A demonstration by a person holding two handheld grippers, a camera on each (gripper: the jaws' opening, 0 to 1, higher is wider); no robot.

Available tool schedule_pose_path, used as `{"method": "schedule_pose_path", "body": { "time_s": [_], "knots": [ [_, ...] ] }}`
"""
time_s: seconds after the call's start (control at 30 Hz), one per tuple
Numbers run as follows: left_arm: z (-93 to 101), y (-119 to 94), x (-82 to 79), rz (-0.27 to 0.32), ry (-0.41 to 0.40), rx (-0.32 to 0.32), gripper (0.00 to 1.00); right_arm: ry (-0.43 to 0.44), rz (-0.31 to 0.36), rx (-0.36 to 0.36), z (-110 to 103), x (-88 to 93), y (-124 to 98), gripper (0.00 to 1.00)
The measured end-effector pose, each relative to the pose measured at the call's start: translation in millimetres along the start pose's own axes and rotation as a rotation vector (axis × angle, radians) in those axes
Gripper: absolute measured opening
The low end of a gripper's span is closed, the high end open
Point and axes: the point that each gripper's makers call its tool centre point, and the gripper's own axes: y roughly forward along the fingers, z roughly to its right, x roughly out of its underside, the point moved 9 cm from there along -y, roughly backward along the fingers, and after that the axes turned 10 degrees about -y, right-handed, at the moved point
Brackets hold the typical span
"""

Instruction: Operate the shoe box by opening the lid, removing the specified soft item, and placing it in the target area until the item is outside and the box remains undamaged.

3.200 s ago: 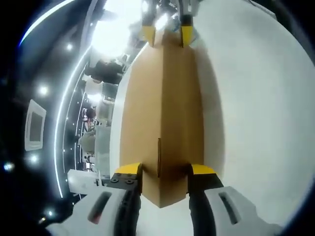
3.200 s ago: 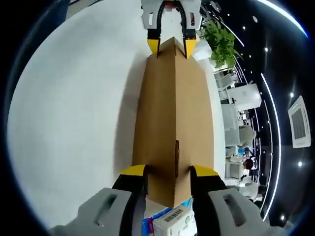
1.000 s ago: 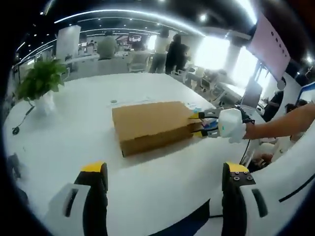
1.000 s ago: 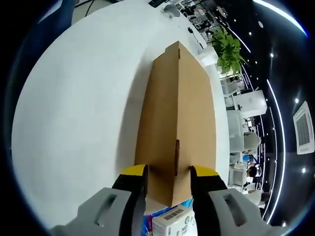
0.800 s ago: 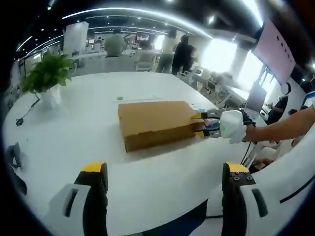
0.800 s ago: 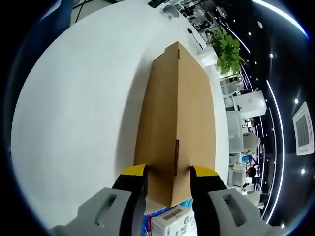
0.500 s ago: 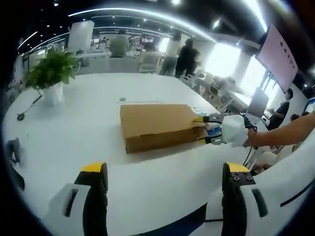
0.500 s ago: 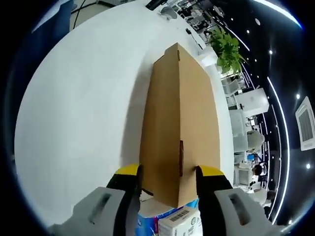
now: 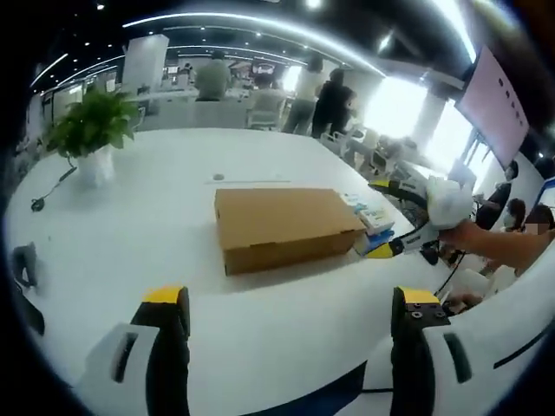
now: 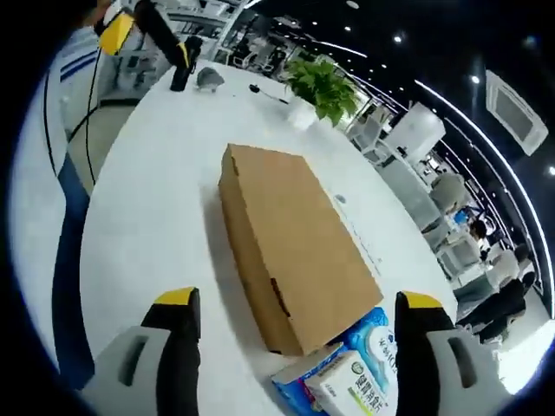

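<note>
The brown cardboard shoe box lies flat on the white table with its lid down. My left gripper hangs open well short of the box, its yellow tips spread wide. Just off the box's right end, my right gripper is held open by a hand, touching nothing. In the right gripper view the box runs away from the open right gripper, and part of my left gripper shows at the top left. What is inside the box is hidden.
Blue and white tissue packs lie against the box's near end, also the tissue packs by the right gripper. A potted plant stands at the far left. A small grey object and cables lie beyond the box. Several people stand in the background.
My right gripper has let go of the box's end, opened wide and drawn back and up. The box stays flat and closed. The left gripper remains open and away.
</note>
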Motion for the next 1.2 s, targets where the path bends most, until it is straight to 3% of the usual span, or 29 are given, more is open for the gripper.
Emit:
{"method": "schedule_pose_path", "body": {
  "time_s": [0.1,0.27,0.37,0.43,0.6,0.8,0.93,1.2],
  "knots": [
    [-0.2,-6.1,-2.4,0.008,0.019,-0.007,0.99,0.102,0.008,0.033,7.4,4.6,-23.0,1.0],
    [1.8,-12.3,-6.4,0.022,0.008,-0.009,0.99,0.387,-0.031,0.066,11.9,27.2,-59.0,1.0],
    [4.3,-15.3,-7.7,0.022,0.008,-0.008,0.99,0.392,-0.051,0.09,11.4,35.2,-77.5,1.0],
    [4.3,-16.1,-7.4,0.022,0.001,-0.005,0.99,0.454,-0.08,0.082,5.7,35.5,-90.4,1.0],
    [4.2,-18.6,-6.2,0.013,-0.003,-0.004,0.99,0.536,-0.062,0.086,-3.8,30.3,-113.8,0.99],
    [5.2,-28.2,-7.2,0.006,-0.003,-0.025,0.99,0.607,-0.098,0.066,-20.4,36.1,-124.9,0.98],
    [5.0,-31.5,-7.6,0.027,-0.009,-0.042,0.99,0.667,-0.117,0.063,-28.3,48.1,-119.7,0.98],
    [5.2,-32.3,-8.8,0.005,-0.038,-0.041,0.99,0.695,-0.107,0.052,-29.0,40.6,-115.5,0.97]
  ]
}}
